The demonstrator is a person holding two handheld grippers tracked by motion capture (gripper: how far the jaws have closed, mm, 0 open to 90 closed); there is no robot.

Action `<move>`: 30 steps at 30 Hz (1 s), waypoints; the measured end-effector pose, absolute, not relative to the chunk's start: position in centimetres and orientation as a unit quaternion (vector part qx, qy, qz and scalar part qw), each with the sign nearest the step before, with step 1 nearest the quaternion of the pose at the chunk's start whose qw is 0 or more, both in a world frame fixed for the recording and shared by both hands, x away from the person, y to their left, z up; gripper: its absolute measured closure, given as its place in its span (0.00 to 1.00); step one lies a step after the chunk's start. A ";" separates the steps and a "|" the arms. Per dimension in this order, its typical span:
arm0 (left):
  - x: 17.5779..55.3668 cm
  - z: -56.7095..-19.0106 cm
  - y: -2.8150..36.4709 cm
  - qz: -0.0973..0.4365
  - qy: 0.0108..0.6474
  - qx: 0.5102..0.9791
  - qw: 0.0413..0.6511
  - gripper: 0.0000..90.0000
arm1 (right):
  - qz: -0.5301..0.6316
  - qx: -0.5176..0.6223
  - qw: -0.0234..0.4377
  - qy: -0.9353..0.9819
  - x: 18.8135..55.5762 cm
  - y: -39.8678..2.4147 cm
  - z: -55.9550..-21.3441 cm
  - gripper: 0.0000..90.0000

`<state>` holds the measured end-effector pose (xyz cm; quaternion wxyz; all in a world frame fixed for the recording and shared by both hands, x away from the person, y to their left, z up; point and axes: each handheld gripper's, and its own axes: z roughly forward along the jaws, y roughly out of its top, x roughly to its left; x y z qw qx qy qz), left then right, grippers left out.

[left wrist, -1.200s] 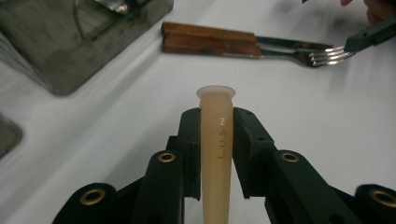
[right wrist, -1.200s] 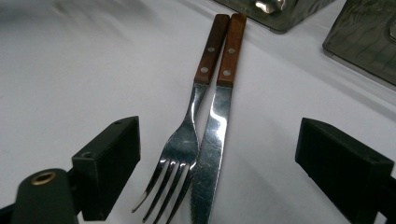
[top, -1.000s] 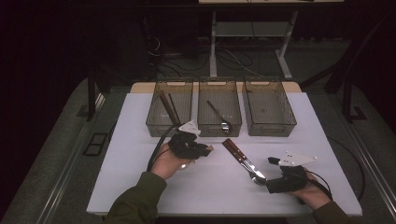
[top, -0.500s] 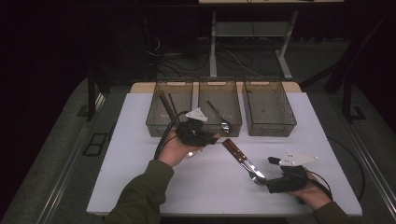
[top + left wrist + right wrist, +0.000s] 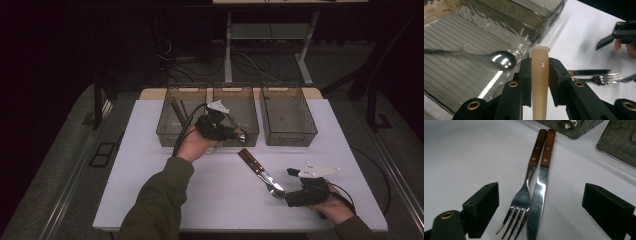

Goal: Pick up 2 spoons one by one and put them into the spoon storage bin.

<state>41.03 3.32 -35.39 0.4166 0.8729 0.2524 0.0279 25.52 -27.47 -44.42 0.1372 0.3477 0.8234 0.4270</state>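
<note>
Left gripper (image 5: 539,82) clamps pale beige tapered handle (image 5: 540,85); flared end

You've got three clear bins (image 5: 289,116) lined up at the back of the worktop (image 5: 150,170). Cutlery-wise: one fork (image 5: 522,197), one knife (image 5: 540,182), one spoon (image 5: 501,58). Plus one beige tapered handle (image 5: 539,82), and two grippers.

We see an olive-green sleeve (image 5: 155,200) on the left arm; both grippers are black, each topped by a grey three-cornered plate, seemingly with brass-ringed screw holes.
</note>
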 end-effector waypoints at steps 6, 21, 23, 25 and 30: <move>42.9 -34.6 2.7 0.036 0.257 0.874 0.412 0.81 | 0.430 0.349 0.139 0.821 25.5 -27.5 -44.3 0.15; 47.0 -35.1 1.1 0.050 0.279 0.874 0.395 0.81 | 0.436 0.349 0.145 0.817 25.4 -27.9 -44.0 0.15; 47.5 -35.4 0.9 0.051 0.286 0.872 0.394 0.81 | 0.437 0.351 0.145 0.815 25.3 -28.0 -44.0 0.15; 48.0 -35.6 0.7 0.055 0.291 0.871 0.392 0.81 | 0.437 0.349 0.147 0.816 25.4 -28.0 -44.0 0.15; 49.0 -36.1 0.5 0.059 0.299 0.871 0.386 0.81 | 0.437 0.349 0.143 0.817 25.3 -27.9 -44.0 0.15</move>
